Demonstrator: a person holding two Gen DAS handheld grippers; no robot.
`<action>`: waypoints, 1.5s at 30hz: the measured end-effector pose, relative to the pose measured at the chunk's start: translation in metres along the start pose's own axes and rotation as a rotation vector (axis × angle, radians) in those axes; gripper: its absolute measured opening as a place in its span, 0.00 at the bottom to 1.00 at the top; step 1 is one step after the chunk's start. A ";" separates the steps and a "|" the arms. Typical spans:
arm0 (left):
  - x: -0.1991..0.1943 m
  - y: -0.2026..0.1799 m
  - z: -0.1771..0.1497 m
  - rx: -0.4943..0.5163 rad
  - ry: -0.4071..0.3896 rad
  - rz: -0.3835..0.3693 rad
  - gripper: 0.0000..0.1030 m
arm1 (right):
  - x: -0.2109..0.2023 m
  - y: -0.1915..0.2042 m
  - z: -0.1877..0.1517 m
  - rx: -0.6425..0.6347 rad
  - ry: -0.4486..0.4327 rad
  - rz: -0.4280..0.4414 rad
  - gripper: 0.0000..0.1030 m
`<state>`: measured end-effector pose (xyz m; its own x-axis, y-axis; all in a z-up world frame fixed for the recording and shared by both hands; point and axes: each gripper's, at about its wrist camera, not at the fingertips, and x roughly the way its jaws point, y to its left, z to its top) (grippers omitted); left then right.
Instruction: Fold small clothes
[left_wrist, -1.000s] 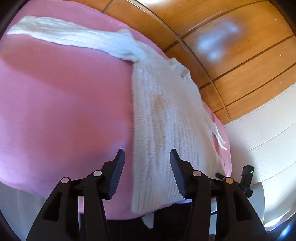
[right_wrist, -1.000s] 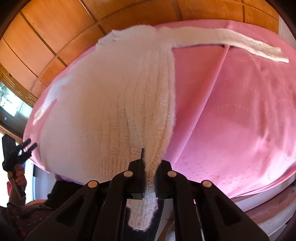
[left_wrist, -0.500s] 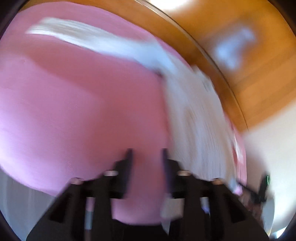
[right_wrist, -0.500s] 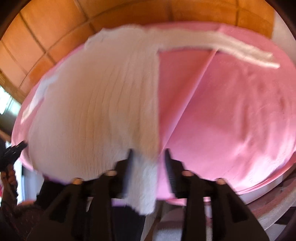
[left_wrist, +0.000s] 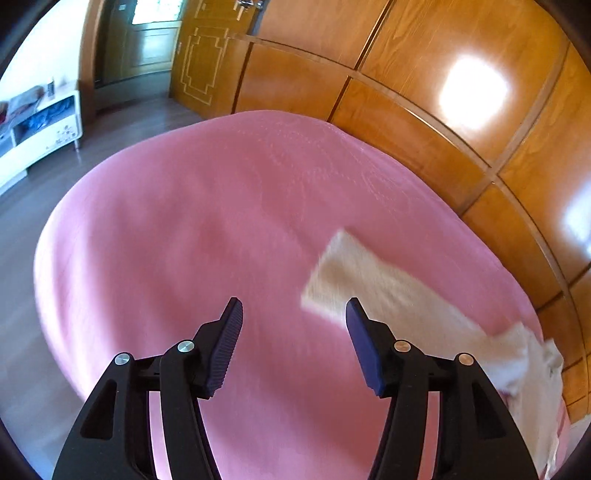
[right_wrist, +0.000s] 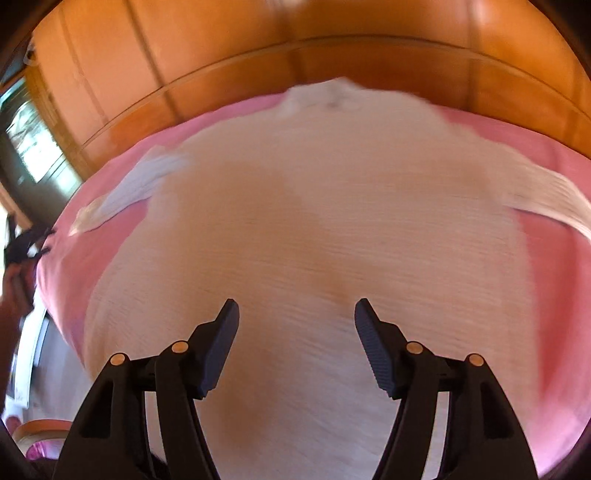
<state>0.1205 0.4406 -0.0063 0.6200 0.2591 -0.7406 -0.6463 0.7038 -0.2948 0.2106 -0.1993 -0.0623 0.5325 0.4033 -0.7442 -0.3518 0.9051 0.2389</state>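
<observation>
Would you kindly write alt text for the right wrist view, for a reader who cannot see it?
A white knit sweater lies spread on a pink bedsheet, sleeves out to both sides, blurred by motion. The right gripper hangs above its body, jaws opening with nothing between them. Wooden wall panels stand behind.

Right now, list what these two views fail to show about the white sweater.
- Left wrist view: white sweater body cut off by the frame's right edge and the left hand-held gripper; cuff blurred.
- Right wrist view: knit blurred; hem hidden behind the right hand-held gripper.
</observation>
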 end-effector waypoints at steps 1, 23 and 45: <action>0.010 -0.004 0.009 0.020 0.006 0.012 0.55 | 0.010 0.009 0.005 -0.010 0.003 0.011 0.64; 0.037 -0.068 0.036 0.282 -0.186 0.173 0.08 | 0.063 0.056 0.011 -0.146 -0.051 -0.066 0.95; -0.024 -0.275 -0.148 0.373 0.050 -0.350 0.60 | 0.042 0.040 0.005 -0.125 -0.072 -0.038 0.97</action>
<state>0.2180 0.1428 0.0032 0.7432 -0.0600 -0.6664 -0.1952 0.9332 -0.3017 0.2222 -0.1453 -0.0806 0.5995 0.3817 -0.7035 -0.4213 0.8978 0.1281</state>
